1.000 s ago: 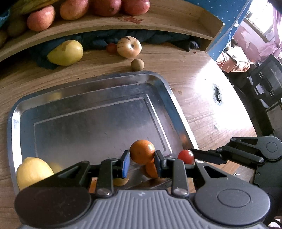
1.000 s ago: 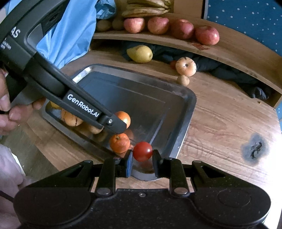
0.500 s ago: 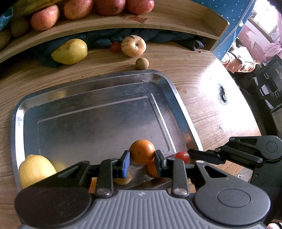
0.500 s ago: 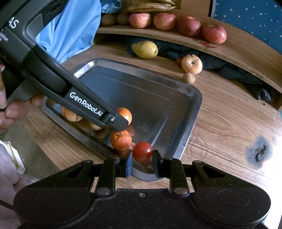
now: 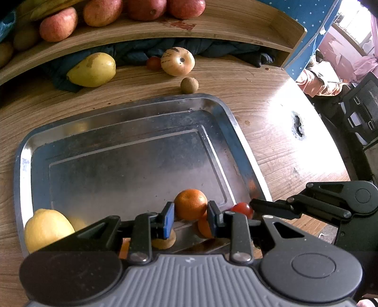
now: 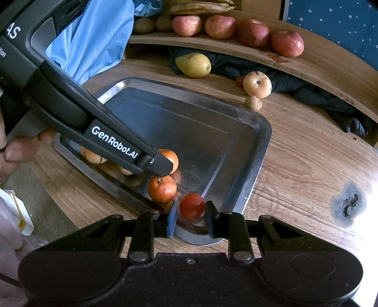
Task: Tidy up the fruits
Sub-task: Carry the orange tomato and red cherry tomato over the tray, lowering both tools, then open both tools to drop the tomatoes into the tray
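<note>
My left gripper is shut on an orange mandarin and holds it just above the near right part of the steel tray. A second mandarin lies on the tray below it. My right gripper is shut on a small red tomato over the tray's near corner. The tomato also shows in the left wrist view, beside the right gripper's fingers. A lemon lies in the tray's near left corner. Other pale fruits lie under the left gripper.
Beyond the tray lie a yellow pear, a striped pale fruit, a small brown fruit and a small red one. A curved wooden shelf holds several red apples. Dark cloth lies under it.
Both grippers have moved slightly lower and closer to the tray's near corner with their fruit still held. The tomato now hangs nearer the tray rim.
</note>
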